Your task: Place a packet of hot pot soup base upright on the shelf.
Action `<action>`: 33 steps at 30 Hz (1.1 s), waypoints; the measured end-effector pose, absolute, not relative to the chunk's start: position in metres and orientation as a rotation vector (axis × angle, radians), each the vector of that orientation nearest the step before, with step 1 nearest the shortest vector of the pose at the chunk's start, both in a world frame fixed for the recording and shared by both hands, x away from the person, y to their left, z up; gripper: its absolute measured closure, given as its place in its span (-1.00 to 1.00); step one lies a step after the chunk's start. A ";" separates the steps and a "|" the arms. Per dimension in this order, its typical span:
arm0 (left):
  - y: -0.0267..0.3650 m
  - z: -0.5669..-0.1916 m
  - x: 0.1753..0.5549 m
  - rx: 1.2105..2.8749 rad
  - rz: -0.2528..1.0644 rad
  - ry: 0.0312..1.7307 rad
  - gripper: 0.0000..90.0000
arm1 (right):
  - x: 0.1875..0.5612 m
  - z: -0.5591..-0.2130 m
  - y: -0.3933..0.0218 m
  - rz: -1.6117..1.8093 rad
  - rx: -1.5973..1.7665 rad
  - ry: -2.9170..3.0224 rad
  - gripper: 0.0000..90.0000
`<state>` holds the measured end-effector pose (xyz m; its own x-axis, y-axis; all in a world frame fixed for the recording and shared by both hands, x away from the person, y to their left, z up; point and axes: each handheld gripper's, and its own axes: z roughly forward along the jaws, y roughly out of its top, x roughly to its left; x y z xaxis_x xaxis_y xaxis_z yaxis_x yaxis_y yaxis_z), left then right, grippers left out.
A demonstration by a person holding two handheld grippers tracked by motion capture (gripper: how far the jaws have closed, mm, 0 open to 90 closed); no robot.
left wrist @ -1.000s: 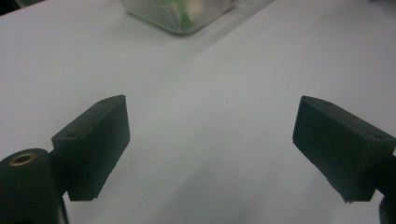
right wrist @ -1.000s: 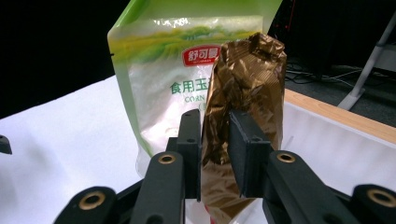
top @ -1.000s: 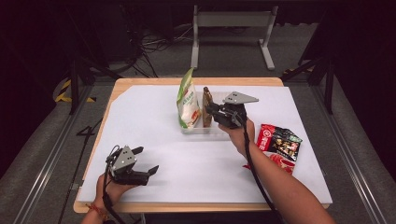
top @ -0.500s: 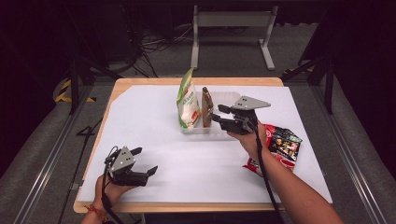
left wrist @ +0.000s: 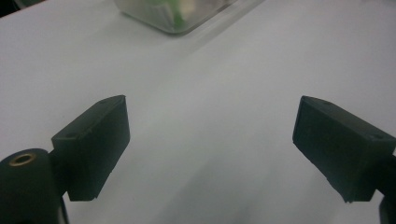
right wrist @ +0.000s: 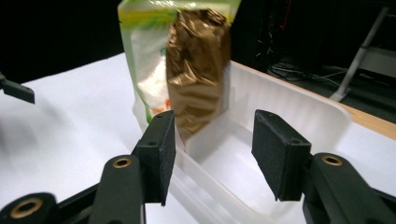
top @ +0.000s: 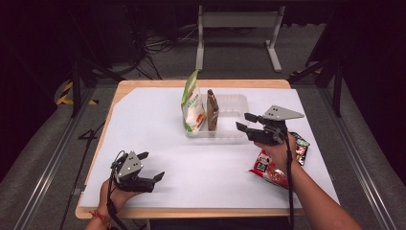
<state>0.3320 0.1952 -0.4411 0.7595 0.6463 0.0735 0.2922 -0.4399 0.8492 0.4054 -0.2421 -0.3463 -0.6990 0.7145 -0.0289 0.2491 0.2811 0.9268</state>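
Right tongs (top: 242, 123) level, jaws parted, beside the clear tray (top: 239, 102).

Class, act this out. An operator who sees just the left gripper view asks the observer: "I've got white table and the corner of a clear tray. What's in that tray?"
Observer: A green pouch and a brown pouch stand upright at the left end of the tray, as the high view has it.
Operator: Where's the right gripper?
Observer: The right gripper hovers at the tray's near right side. Its jaws have just been opening and hold nothing.
Operator: Anything left outside the tray?
Observer: A red packet lies on the table beneath the right hand.
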 end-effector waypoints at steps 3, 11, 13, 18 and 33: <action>0.195 -0.441 0.333 2.047 0.488 0.701 -0.74 | 0.403 -0.348 -0.256 1.385 0.877 2.118 0.07; 0.190 -0.441 0.337 2.054 0.483 0.680 -0.74 | 0.399 -0.353 -0.286 1.326 0.930 2.082 0.04; 0.189 -0.441 0.339 2.056 0.479 0.678 -0.74 | 0.399 -0.355 -0.294 1.310 0.943 2.078 0.03; 0.186 -0.441 0.342 2.062 0.471 0.667 -0.74 | 0.397 -0.362 -0.311 1.278 0.986 2.068 0.02; 0.179 -0.440 0.348 2.073 0.461 0.634 -0.74 | 0.393 -0.378 -0.354 1.208 1.104 2.066 -0.06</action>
<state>0.3484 0.1789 -0.4404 0.7998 0.5946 0.0828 0.2623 -0.4701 0.8427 0.3929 -0.3535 -0.3782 -0.5455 0.8379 -0.0200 0.3937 0.2772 0.8764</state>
